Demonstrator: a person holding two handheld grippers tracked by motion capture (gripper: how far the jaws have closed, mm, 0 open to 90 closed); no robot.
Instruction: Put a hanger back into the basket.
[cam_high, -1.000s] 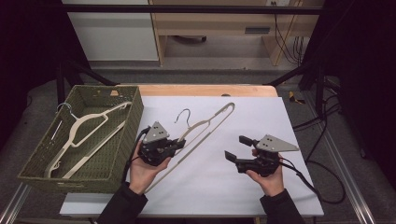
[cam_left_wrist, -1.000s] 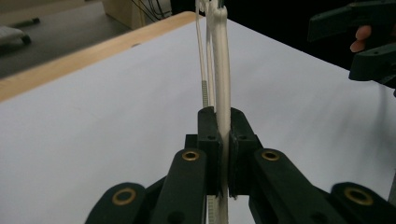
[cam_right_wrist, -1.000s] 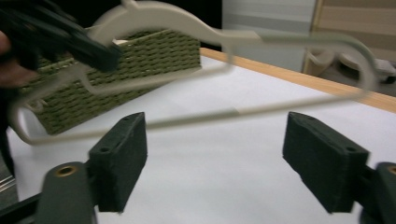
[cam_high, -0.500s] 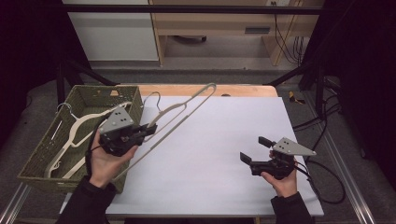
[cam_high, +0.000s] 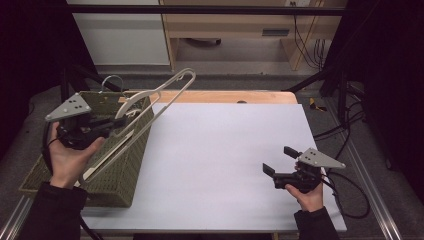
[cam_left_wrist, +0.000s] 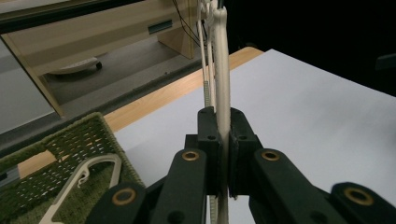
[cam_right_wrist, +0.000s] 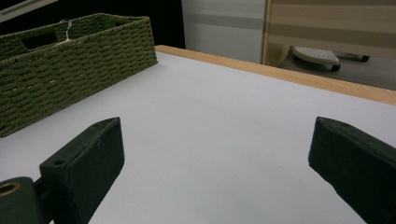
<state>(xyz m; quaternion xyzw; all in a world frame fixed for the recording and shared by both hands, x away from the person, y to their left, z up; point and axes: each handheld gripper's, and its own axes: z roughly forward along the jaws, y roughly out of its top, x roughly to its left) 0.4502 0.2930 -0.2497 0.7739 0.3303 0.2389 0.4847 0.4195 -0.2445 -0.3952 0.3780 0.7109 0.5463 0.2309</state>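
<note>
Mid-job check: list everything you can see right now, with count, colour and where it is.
held hanger: one, cream, clamped in the left gripper, raised at a slant above the basket's right edge
hanger in basket: at least one, cream, lying inside the basket
basket: one, green woven, left side of the table
white sheet: one, covering most of the tabletop
table: one, wooden edge showing along the far side
left gripper: black with a grey plate, over the basket, shut on the held hanger
right gripper: black with a grey plate, near right of the sheet, jaws have just been opening, nothing between them
hands: two, dark sleeves, one on each gripper
</note>
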